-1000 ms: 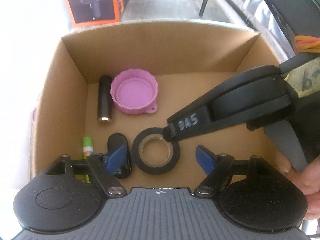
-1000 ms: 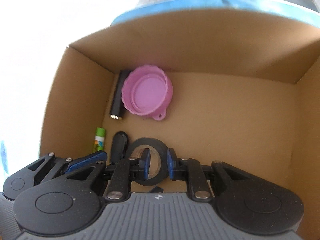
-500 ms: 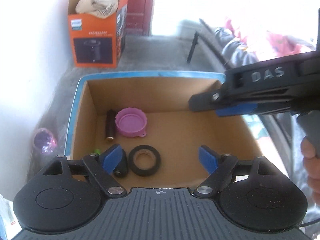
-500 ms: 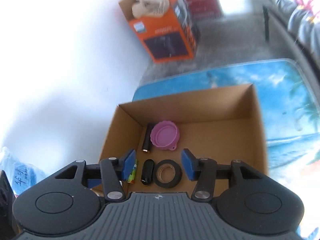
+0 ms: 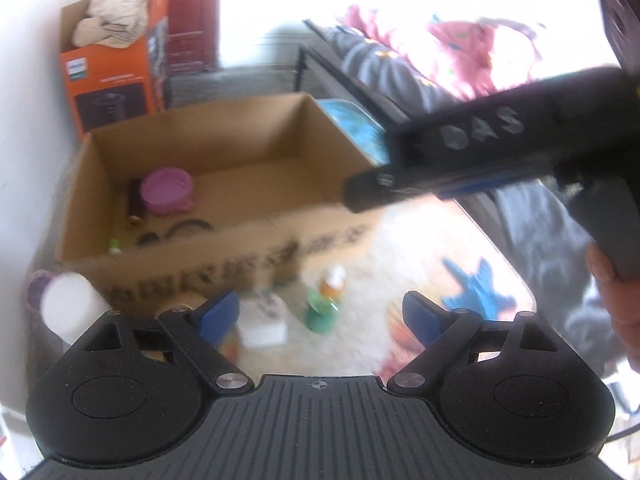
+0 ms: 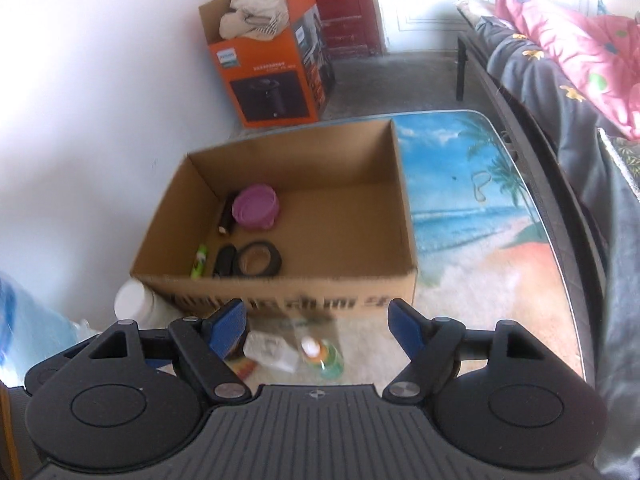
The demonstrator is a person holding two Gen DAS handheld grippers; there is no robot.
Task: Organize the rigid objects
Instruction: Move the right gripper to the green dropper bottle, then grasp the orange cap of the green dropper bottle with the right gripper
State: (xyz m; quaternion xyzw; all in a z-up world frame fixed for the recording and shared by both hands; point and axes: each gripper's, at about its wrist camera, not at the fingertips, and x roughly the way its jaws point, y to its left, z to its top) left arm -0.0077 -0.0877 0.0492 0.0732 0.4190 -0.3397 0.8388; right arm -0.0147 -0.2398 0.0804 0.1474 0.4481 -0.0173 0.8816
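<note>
An open cardboard box [image 6: 360, 292] stands on the beach-print table [image 6: 480, 240]. Inside lie a pink lid [image 6: 256, 208], a black cylinder [image 6: 226, 216], a black tape roll [image 6: 260, 258], a small black object [image 6: 224, 260] and a green tube [image 6: 199, 260]. The box [image 5: 240, 256] and pink lid [image 5: 166, 190] also show in the left wrist view. In front of the box lie a green bottle [image 6: 326, 356], a white block [image 6: 268, 350] and a white jar [image 6: 132, 304]. My right gripper [image 6: 316, 320] is open and empty, above these. My left gripper [image 5: 320, 314] is open and empty too.
An orange carton [image 6: 276, 72] with cloth in it stands on the floor behind the table by the white wall. A bed with pink and grey bedding [image 6: 560, 40] runs along the right. The right gripper's body [image 5: 480, 152] crosses the left wrist view.
The right gripper opened and let go of the tape roll in the box. Both grippers then pulled up and back out of the box, so the items in front of it came into view.
</note>
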